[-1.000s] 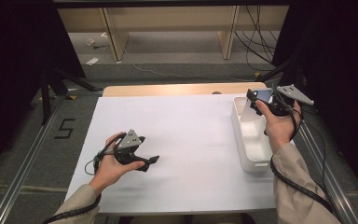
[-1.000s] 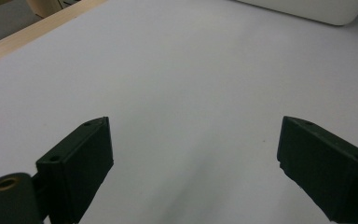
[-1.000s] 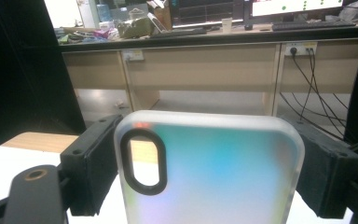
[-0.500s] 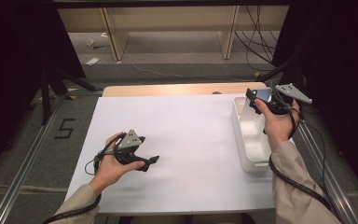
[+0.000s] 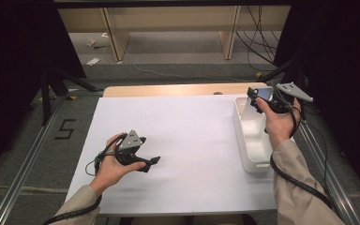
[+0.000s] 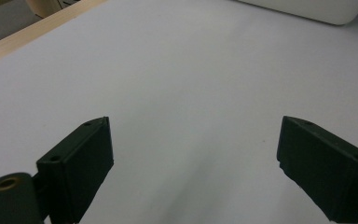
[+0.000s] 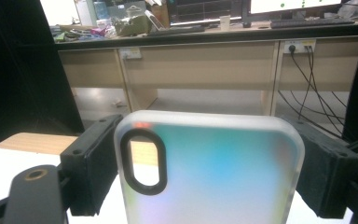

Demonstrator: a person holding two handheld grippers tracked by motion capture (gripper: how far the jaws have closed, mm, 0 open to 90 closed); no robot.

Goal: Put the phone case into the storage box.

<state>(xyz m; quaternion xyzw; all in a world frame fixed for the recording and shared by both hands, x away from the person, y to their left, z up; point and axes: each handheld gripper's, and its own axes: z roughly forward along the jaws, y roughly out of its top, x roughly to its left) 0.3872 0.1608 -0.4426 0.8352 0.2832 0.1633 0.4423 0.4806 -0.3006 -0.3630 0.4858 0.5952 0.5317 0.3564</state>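
The right hand-held gripper [image 5: 258, 97] is clamped by both jaws on the sides of one iridescent phone case [image 7: 209, 168], held upright above the far end of the single white bin [image 5: 251, 140]. The left hand-held gripper [image 5: 153, 161] rests low over the white counter [image 5: 192, 140], jaws apart around nothing, pointing right. One floor marking reads "5" [image 5: 65, 129].

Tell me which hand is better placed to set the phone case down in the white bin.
Right. The right gripper already clamps the phone case by its edges, above the white bin. The left gripper rests open and empty on the table's white sheet, well away from the bin.
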